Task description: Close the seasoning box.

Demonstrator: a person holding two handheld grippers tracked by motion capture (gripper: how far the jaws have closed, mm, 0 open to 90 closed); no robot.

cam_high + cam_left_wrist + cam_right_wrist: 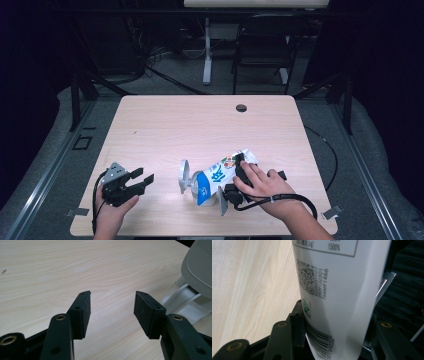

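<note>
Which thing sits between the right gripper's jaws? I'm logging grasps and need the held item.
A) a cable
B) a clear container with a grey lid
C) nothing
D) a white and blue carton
D: in the right gripper view the carton, with its barcode and QR code, sits between the jaws of the right gripper.

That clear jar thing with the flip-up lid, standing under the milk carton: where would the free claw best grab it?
Probably the jar by its clear wall below the rim, coming level from the left tool's side. The grey lid stands flipped up at that side, and the tilted carton in the right tool covers the mouth, so from above looks blocked.
</note>
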